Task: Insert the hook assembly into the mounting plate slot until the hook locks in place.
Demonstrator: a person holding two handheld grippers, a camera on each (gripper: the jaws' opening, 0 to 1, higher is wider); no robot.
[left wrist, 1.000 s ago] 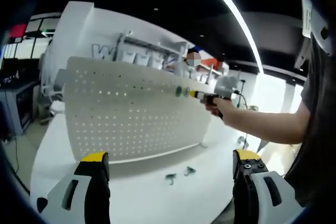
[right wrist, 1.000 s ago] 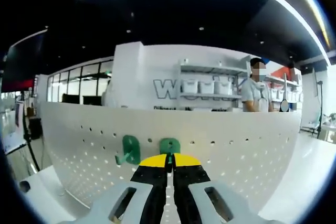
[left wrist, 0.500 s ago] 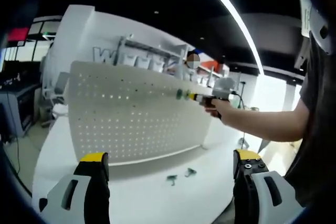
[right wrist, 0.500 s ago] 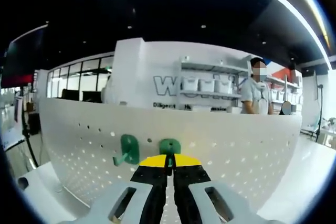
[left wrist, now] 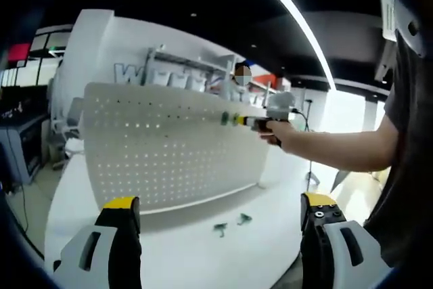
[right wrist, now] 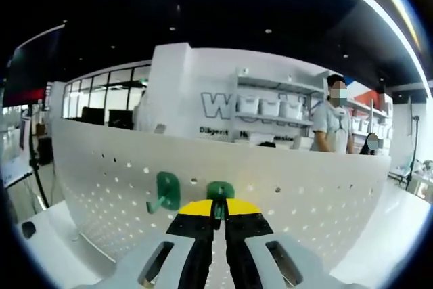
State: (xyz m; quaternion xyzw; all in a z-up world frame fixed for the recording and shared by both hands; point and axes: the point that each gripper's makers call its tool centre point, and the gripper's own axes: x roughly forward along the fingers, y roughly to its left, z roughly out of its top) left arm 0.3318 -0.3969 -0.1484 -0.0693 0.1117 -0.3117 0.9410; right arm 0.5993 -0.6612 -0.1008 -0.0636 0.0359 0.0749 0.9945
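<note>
You are at the seating step: your right gripper (right wrist: 218, 209), jaws closed on the green hook (right wrist: 219, 191), presses it against the white pegboard (right wrist: 304, 194), just beside a hook already mounted (right wrist: 164, 192). Your left gripper (left wrist: 220, 225) hangs wide apart, empty, well back from the pegboard. Next, push until the hook locks.

White tabletop (left wrist: 169, 248) with what rests on it

We see the white pegboard (left wrist: 169, 147) standing upright on it, and two small green hooks (left wrist: 231, 224) lying loose just in front of the board.
</note>
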